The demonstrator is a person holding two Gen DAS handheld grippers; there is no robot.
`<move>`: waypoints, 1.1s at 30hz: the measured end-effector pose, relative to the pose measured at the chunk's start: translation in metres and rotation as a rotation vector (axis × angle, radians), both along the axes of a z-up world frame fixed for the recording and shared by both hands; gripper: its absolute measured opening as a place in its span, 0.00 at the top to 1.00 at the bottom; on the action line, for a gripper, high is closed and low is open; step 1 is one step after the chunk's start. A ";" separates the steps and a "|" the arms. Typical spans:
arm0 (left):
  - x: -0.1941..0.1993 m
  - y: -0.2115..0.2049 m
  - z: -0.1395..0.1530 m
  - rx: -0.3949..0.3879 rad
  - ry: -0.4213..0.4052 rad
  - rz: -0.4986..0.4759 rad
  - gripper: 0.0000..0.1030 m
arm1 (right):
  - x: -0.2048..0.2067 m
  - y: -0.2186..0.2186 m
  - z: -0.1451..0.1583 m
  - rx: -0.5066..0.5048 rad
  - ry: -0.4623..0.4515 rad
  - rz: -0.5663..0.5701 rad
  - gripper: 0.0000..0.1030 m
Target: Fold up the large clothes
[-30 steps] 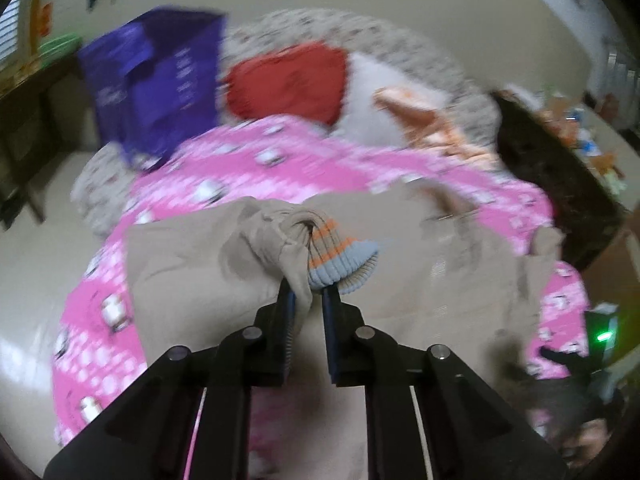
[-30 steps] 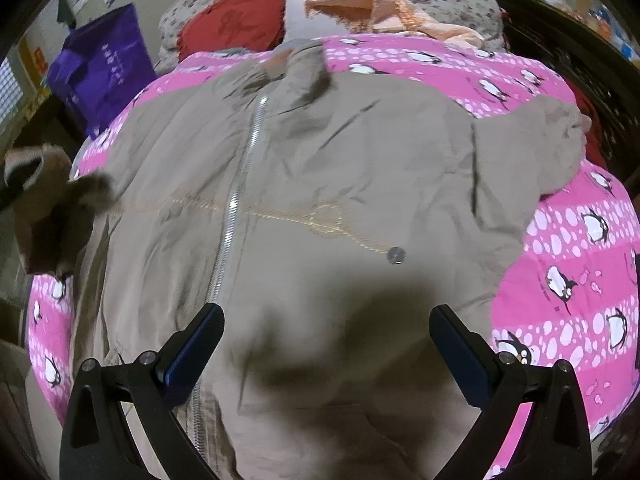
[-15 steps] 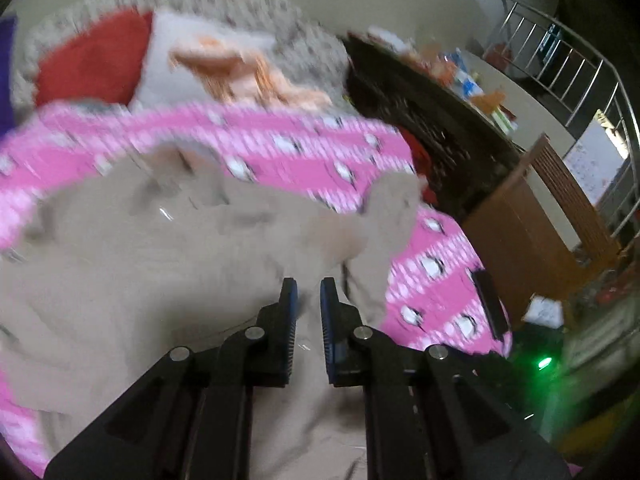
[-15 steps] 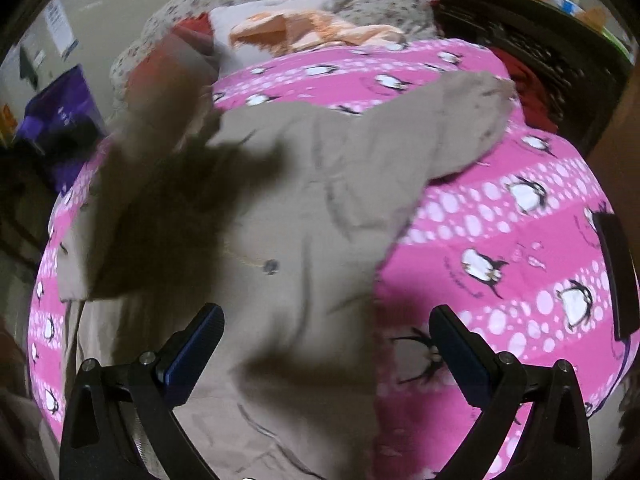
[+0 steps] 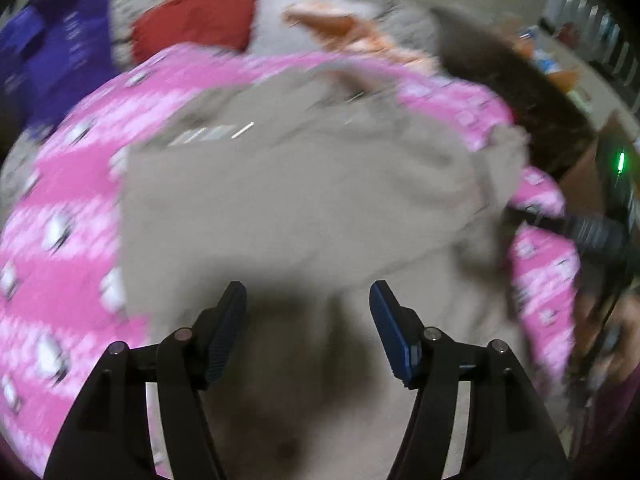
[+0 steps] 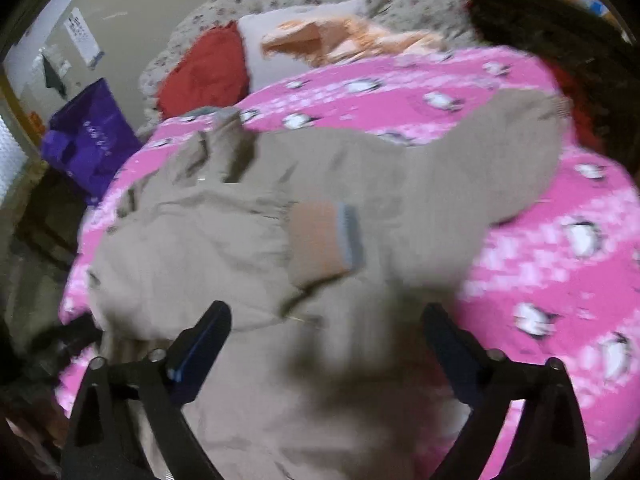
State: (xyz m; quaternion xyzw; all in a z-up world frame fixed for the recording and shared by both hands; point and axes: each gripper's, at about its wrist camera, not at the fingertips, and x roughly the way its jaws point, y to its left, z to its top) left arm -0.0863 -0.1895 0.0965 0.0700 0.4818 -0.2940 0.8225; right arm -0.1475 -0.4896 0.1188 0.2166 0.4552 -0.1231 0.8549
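Note:
A tan zip jacket [image 5: 300,184] lies spread on the pink penguin blanket [image 5: 60,200] of a bed. One sleeve is folded across its front, and the striped orange-and-grey cuff [image 6: 324,240] rests on the chest. The other sleeve [image 6: 520,148] stretches out toward the far right. My left gripper [image 5: 308,292] hovers over the jacket's lower part; its jaws are opening and nothing is between them. My right gripper [image 6: 327,312] stands wide over the jacket [image 6: 400,184] just below the cuff; its jaws are closing slightly and hold nothing. Both views are blurred by motion.
At the head of the bed lie a red pillow [image 6: 204,72] and a white pillow with an orange garment [image 6: 340,36]. A purple bag [image 6: 88,136] stands at the far left. Dark wooden furniture [image 5: 520,92] runs along the right side of the bed.
The left gripper let go of the striped cuff it was shut on, and the sleeve now lies folded over the jacket front. Its jaws have opened and it has dropped lower. The right gripper shifted sideways.

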 end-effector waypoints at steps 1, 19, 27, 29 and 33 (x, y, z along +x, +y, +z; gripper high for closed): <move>-0.001 0.013 -0.010 0.032 0.004 0.030 0.39 | 0.008 0.000 -0.007 0.041 0.007 0.006 0.12; 0.032 0.103 -0.066 0.070 0.108 0.372 0.37 | -0.002 -0.024 0.033 -0.012 -0.130 -0.125 0.79; 0.042 0.110 -0.061 0.005 0.150 0.401 0.37 | 0.009 0.022 0.039 -0.050 -0.037 0.095 0.41; 0.044 0.111 -0.059 -0.068 0.197 0.395 0.37 | 0.024 0.054 0.051 -0.012 -0.083 0.212 0.32; 0.041 0.108 -0.050 -0.030 0.112 0.387 0.37 | 0.086 0.125 0.044 0.153 -0.089 0.426 0.32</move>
